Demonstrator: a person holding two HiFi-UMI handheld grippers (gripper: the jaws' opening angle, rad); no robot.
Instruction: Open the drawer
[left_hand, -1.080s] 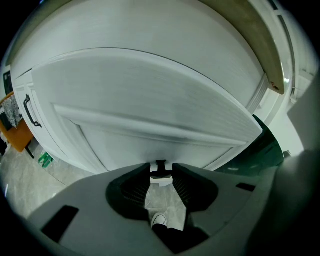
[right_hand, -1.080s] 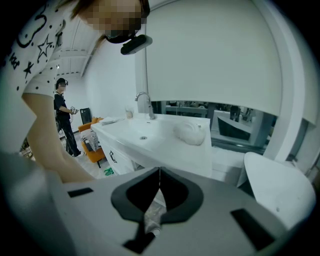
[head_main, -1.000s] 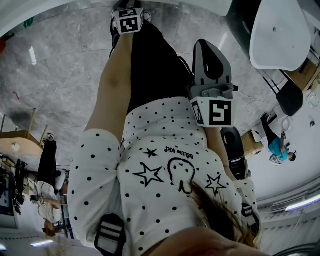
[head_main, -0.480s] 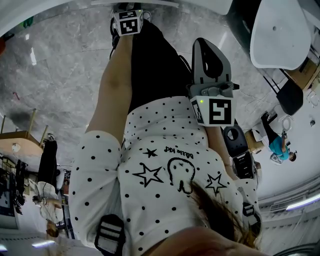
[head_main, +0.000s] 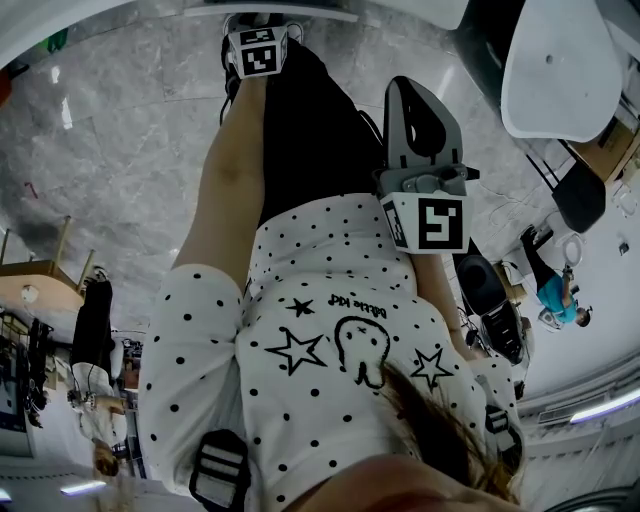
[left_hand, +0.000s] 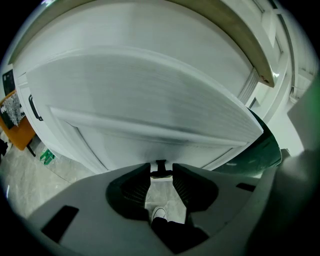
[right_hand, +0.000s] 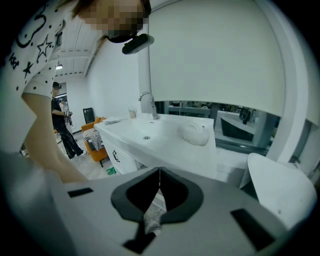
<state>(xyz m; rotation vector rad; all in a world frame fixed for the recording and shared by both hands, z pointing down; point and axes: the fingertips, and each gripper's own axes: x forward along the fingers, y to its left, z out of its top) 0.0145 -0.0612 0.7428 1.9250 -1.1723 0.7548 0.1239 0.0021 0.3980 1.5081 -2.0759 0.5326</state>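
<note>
White vanity (right_hand: 167, 145), drawer (left_hand: 150, 95) running left-right, left hand-held gripper (left_hand: 161, 174) gripping handle (left_hand: 161, 165)

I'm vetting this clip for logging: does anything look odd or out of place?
Only the head view: the person's polka-dot shirt fills it and the room hangs upside down, a ceiling light at the bottom. Nothing spilled or damaged shows.
</note>
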